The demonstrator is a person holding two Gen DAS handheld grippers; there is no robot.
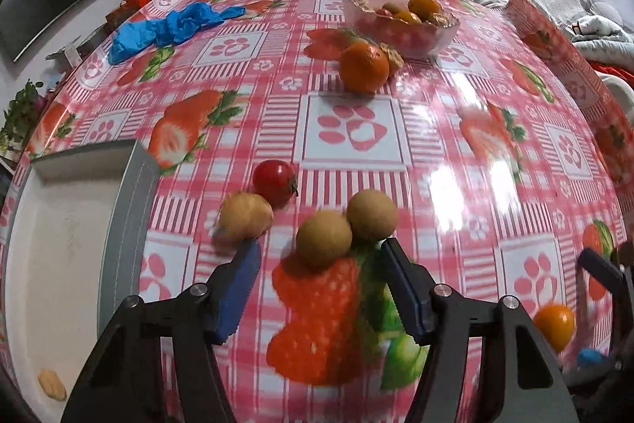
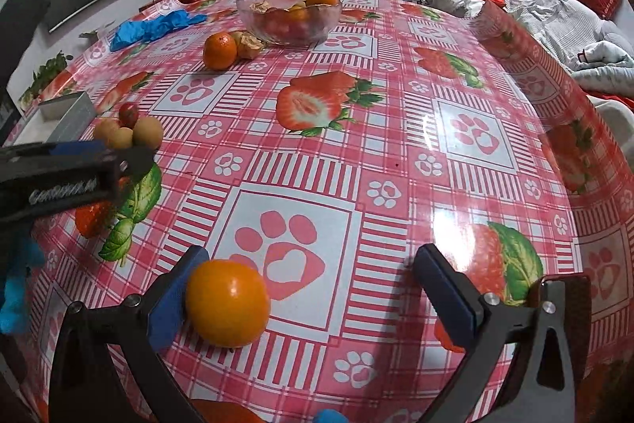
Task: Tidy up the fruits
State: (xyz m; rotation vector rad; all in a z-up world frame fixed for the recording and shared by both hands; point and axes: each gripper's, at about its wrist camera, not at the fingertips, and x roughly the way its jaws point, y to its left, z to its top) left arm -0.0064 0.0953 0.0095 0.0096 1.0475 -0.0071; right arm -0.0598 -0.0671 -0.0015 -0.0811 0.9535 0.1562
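Sizing up the table, I judge this job barely past the start: the glass bowl [image 2: 289, 14] at the far side already holds a few oranges, some small red fruit and what look like peel scraps, but plenty is loose out here on the strawberry-print tablecloth [image 2: 396, 153]. My right claw [image 2: 309, 288] has its jaws spread wide, and a small orange [image 2: 228, 302] sits on the cloth between them, touching the blue pad of the left-hand finger [image 2: 174, 300] while the other finger stands well apart from it, so nothing is gripped yet. My left claw [image 1: 317, 288] is also spread, its tips just short of a little cluster: three tan longans, one at my left fingertip [image 1: 245, 215], one between the tips [image 1: 323, 238] and one touching it just behind [image 1: 371, 213], with a cherry tomato [image 1: 274, 182] right behind the leftmost one. Further out, a bigger mandarin [image 1: 363, 67] rests near the bowl with a curl of peel [image 1: 392, 56] against it. To my left lies a shallow white box [image 1: 59, 244] with a grey rim, and one small pale bit [image 1: 51, 384] sits in its near corner; I cannot tell what that is, or whether the box is meant for sorting. A crumpled blue glove [image 1: 170, 26] lies far off to the left, out of the way. So I count six loose fruits left to place and both claws holding nothing; closing the right one on this orange looks like the nearest step.
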